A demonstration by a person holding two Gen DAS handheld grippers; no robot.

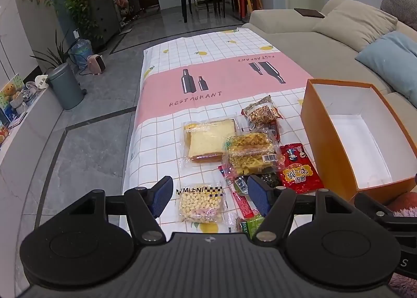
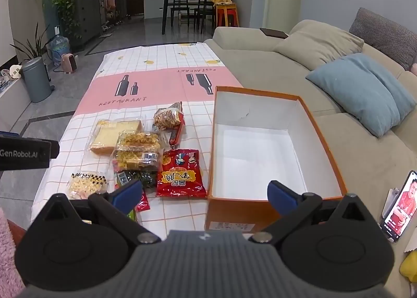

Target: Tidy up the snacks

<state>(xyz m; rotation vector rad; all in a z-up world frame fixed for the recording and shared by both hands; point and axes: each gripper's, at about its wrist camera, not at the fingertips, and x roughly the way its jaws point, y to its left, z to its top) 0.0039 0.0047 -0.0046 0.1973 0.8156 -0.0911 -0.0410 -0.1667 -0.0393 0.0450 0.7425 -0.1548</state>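
Left tool (image 1: 209,195): jaws spread wide, gripping nothing, hovering over the near end of the snack pile; the clear bag of pale candies (image 1: 200,202) shows between its blue pads.
Right tool (image 2: 206,192): jaws spread wide, gripping nothing, above the near left corner of the orange box (image 2: 322,126).
Surface (image 1: 161,84): a low table under a cloth of white grid with lemons and a pink band printed with bottles and "RESTAURANT"; its far half is bare.
Snacks: clustered on the near half, left of the box, several overlapping. The sliced bread pack (image 1: 208,140) lies flat; the yellow pastry pack (image 1: 250,153) overlaps its right edge, long axis running left to right. The red packet (image 2: 181,174) lies just beside the box, long axis running toward the camera, its print upside down from here.
Box: open, white inside, long axis running away down the surface.
Room: grey tiled floor, beige sofa (image 2: 299,68) with a blue cushion on the right, dining table and plants at the far end.
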